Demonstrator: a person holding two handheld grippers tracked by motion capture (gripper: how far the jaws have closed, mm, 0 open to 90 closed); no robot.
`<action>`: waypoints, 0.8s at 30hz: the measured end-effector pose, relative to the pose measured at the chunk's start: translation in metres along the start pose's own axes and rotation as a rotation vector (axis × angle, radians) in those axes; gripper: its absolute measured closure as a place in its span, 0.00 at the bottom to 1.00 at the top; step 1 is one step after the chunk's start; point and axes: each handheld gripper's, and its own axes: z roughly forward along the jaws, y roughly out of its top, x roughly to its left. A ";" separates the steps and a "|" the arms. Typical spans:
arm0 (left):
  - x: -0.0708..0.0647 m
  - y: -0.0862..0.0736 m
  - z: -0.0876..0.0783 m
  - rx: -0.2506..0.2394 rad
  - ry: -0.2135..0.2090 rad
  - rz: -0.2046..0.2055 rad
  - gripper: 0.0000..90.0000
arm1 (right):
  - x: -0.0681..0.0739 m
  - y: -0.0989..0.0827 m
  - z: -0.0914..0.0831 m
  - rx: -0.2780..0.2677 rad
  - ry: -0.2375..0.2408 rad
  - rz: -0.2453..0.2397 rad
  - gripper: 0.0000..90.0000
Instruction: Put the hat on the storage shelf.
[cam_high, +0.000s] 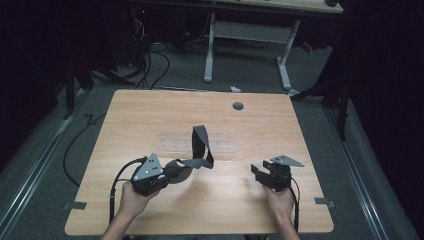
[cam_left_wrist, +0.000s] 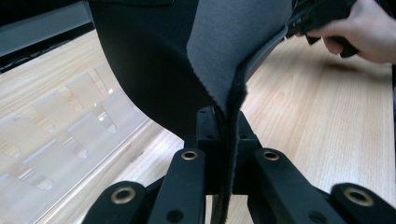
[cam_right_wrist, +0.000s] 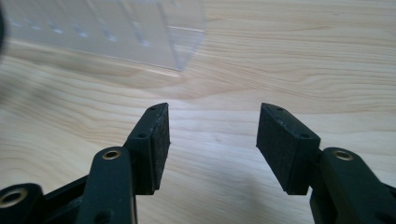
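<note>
A dark grey fabric strap (cam_high: 201, 144) loops up from the wooden table (cam_high: 150, 112) at its middle. One end of it runs into my left gripper (cam_high: 172, 175), at the front left. In the left gripper view the strap (cam_left_wrist: 233, 46) hangs in a fold, and my left gripper (cam_left_wrist: 224, 122) is shut on its edge. At the front right, just above the table, my right gripper (cam_high: 257, 172) points left. Its jaws (cam_right_wrist: 212, 135) stand wide apart with bare wood between the pads (cam_right_wrist: 159, 140).
A clear plastic tray (cam_high: 172, 142) lies flat at the table's middle, behind the strap; it also shows as the tray (cam_left_wrist: 70, 126) and the tray (cam_right_wrist: 116, 32). A grey grommet (cam_high: 238, 106) sits near the far edge. Beyond the table stand white desk legs (cam_high: 209, 55) and floor cables.
</note>
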 end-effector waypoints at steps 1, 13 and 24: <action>0.001 0.001 0.000 -0.009 0.002 -0.007 0.96 | -0.001 -0.001 0.000 0.003 -0.018 -0.008 0.48; 0.014 0.015 -0.007 -0.058 0.035 -0.047 0.96 | -0.013 -0.009 0.006 0.043 -0.136 -0.060 0.48; 0.033 0.039 -0.007 -0.144 0.093 -0.075 0.96 | -0.019 -0.014 0.015 0.082 -0.135 -0.059 0.46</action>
